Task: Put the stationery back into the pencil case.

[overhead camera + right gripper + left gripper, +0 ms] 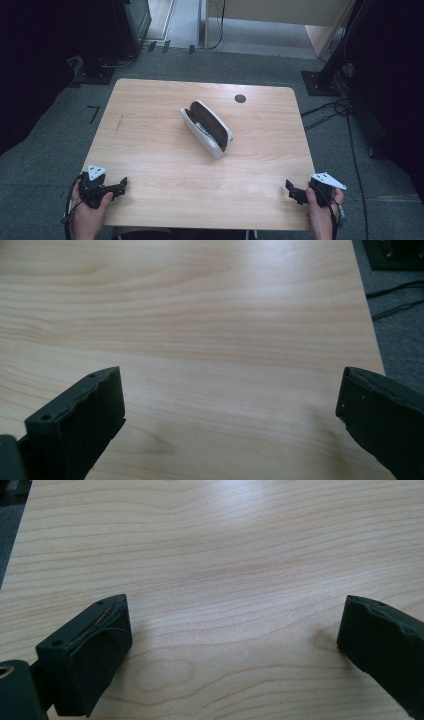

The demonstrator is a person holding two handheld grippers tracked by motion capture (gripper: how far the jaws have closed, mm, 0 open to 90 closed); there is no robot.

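A white glasses case (207,128) lies open in the middle of the wooden table (150,165), its brown lining up and something dark inside it. My left gripper (121,186) rests at the table's near left corner, held by a hand. In the left gripper view its jaws stand wide apart over bare wood (235,625), nothing between them. My right gripper (291,188) sits at the near right corner, also in a hand. Its jaws are spread wide over bare wood (230,390) too. Both grippers are far from the case.
A dark round cable hole (240,98) sits near the table's far edge. Grey carpet surrounds the table, with cables (330,112) on the right, black stand bases (320,82) at the back corners and a small black bracket (94,113) on the floor at left.
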